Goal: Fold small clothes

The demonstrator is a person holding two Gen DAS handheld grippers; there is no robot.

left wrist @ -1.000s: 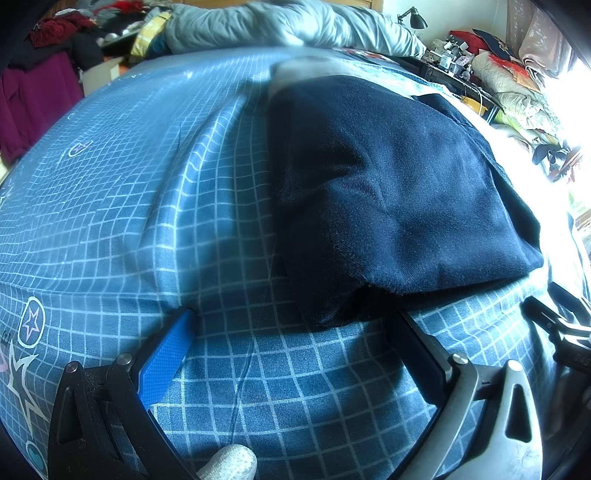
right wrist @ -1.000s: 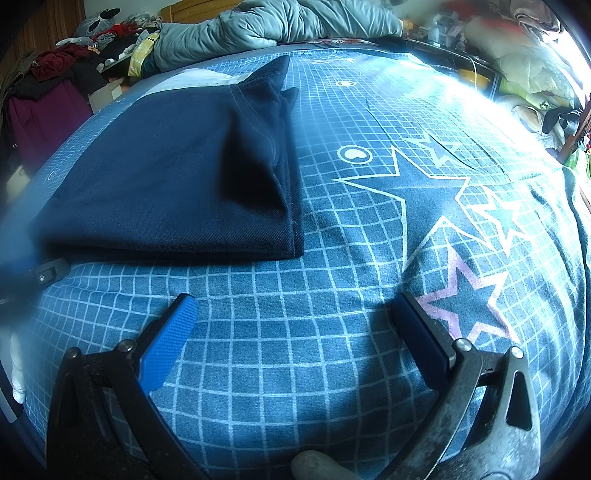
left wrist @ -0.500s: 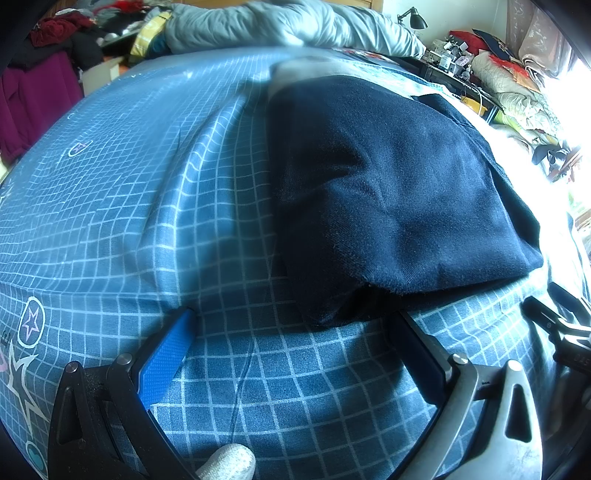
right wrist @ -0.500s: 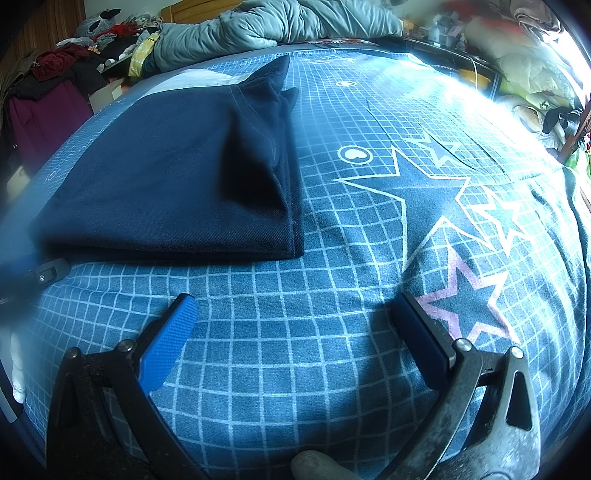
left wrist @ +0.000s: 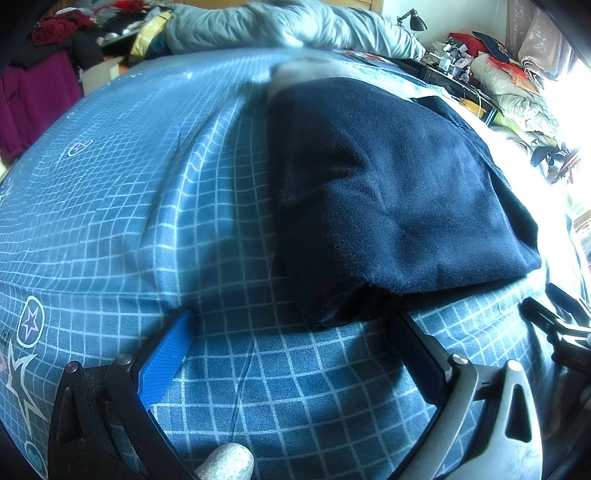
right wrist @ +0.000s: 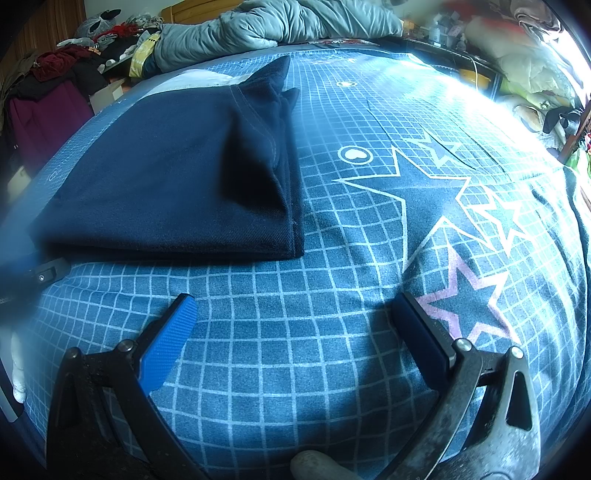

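In the left wrist view, the left gripper (left wrist: 293,332) sits low over the blue grid-print bedsheet (left wrist: 118,206) with its jaws spread wide and nothing between them but sheet. The blue-padded finger lies at the left on bare fabric, well clear of the cloth, while the dark finger at the right has its tip just beside, perhaps touching, the near edge of the folded navy garment (left wrist: 388,192) (the shadow there hides whether they meet). The garment lies ahead and to the right of the gap, its near corner sagging toward the jaws, its bulk running away up the bed toward a grey quilt (left wrist: 295,26). Further right, part of the other tool shows at the frame's edge. In the right wrist view, the garment (right wrist: 155,184) lies flat on the sheet at the upper left, its folded edges stacked neatly on the right side, ahead of and apart from the right gripper (right wrist: 293,308). That gripper's jaws also stand wide apart, empty, resting over the grid with a pink-outlined star (right wrist: 469,295) just beside the right finger.
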